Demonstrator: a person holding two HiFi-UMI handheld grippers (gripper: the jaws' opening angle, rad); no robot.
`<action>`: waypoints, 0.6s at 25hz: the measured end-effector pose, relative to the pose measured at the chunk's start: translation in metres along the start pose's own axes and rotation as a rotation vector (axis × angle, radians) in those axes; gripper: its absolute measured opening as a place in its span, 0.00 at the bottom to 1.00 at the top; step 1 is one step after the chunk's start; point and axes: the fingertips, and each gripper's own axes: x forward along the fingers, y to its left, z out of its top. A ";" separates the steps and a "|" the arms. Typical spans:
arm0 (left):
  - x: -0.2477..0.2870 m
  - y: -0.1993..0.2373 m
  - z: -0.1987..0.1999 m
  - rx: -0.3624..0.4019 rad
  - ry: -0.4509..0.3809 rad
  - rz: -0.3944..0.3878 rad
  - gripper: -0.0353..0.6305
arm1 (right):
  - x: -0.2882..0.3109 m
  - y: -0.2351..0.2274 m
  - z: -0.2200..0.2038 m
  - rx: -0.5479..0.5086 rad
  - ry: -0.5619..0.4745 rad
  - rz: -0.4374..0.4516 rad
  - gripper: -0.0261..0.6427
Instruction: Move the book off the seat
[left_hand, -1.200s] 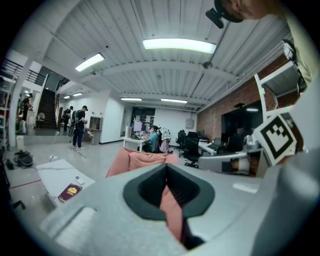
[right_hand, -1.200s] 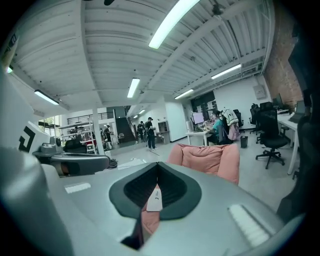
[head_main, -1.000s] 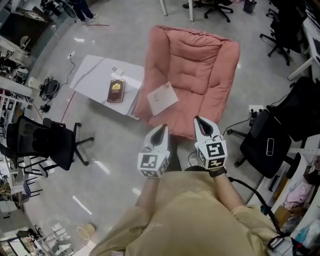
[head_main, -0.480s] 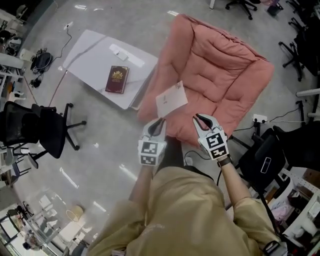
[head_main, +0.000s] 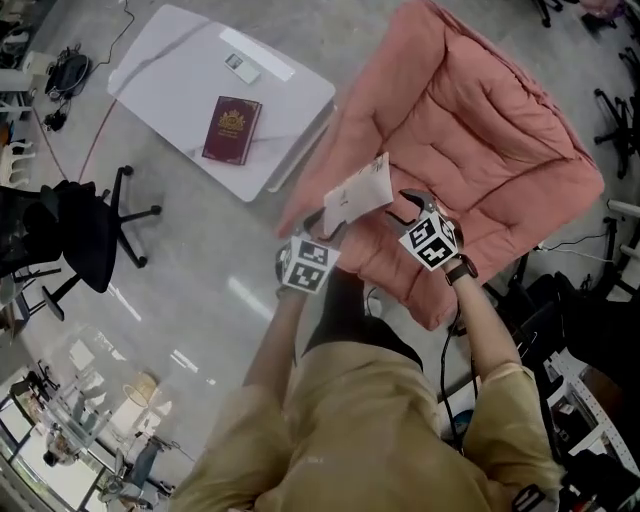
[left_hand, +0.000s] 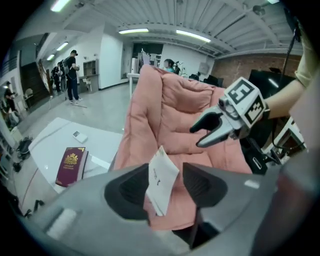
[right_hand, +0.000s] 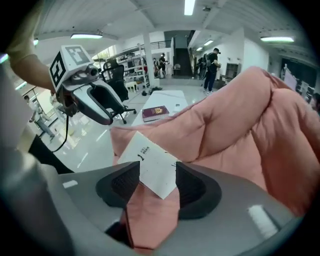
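A white book (head_main: 360, 193) lies on the front left part of the pink padded seat (head_main: 500, 150). My left gripper (head_main: 322, 224) hovers at the book's near corner, and its jaws have just been opening. In the left gripper view the book (left_hand: 161, 181) shows in the gap of the left gripper (left_hand: 165, 184), with no pad touching it. To the book's right, over the seat's front edge, my right gripper (head_main: 407, 206) has also just been opening its jaws. The right gripper (right_hand: 157, 186) frames the book (right_hand: 152, 162) without pressing on it.
A low white table (head_main: 290, 90) stands left of the seat and bears a maroon book (head_main: 232, 130) and a small white device (head_main: 240, 67). A black office chair (head_main: 75, 235) is further left. Bags and cables crowd the floor at the right (head_main: 590, 340).
Both grippers have moved forward and down from in front of the person's body to the seat's front edge. Their jaws, shut before, now stand apart. The head view has swung closer to the seat.
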 end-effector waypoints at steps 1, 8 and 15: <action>0.013 0.003 -0.006 0.002 0.028 -0.013 0.39 | 0.015 -0.008 -0.005 -0.037 0.027 0.021 0.40; 0.084 0.034 -0.032 0.003 0.148 -0.035 0.53 | 0.117 -0.055 -0.035 -0.350 0.216 0.128 0.58; 0.113 0.050 -0.046 0.008 0.207 -0.036 0.51 | 0.177 -0.085 -0.050 -0.461 0.308 0.157 0.60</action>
